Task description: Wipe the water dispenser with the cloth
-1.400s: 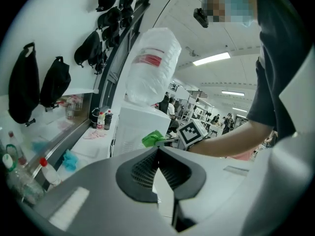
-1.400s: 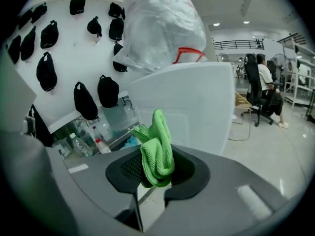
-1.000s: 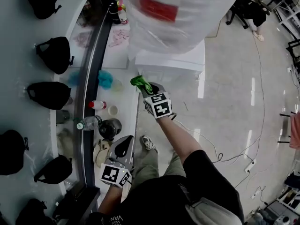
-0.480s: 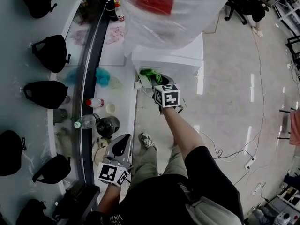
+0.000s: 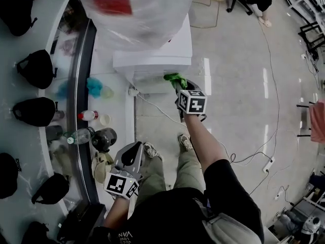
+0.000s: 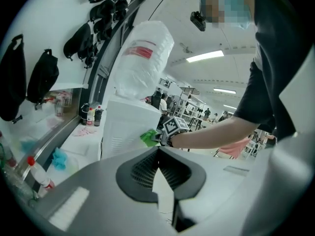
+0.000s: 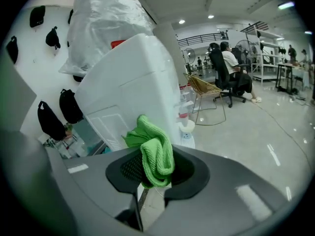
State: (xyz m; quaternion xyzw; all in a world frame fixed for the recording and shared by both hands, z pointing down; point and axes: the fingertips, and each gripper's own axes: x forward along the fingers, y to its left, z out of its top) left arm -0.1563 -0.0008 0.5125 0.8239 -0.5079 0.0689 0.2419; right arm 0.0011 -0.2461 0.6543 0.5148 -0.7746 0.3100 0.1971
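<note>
Head view: my right gripper [image 5: 177, 82] clamps bunched bright-green microfibre cloth [image 5: 174, 78] at front corner of white box-shaped water dispenser [image 5: 152, 61]. I cannot confirm contact. Large plastic-wrapped bottle [image 5: 133, 9] sits on top of dispenser. My left gripper [image 5: 133, 149] hangs low, well apart from dispenser.

Left gripper view: I read 2 jaws meeting tip to tip, nothing between. Dispenser [image 6: 127, 127] and cloth [image 6: 148, 137] well ahead.

Right gripper view: 2 jaws pinch cloth [image 7: 156, 155]. Cloth bulges above them, dispenser wall [image 7: 130, 95] just behind.
</note>
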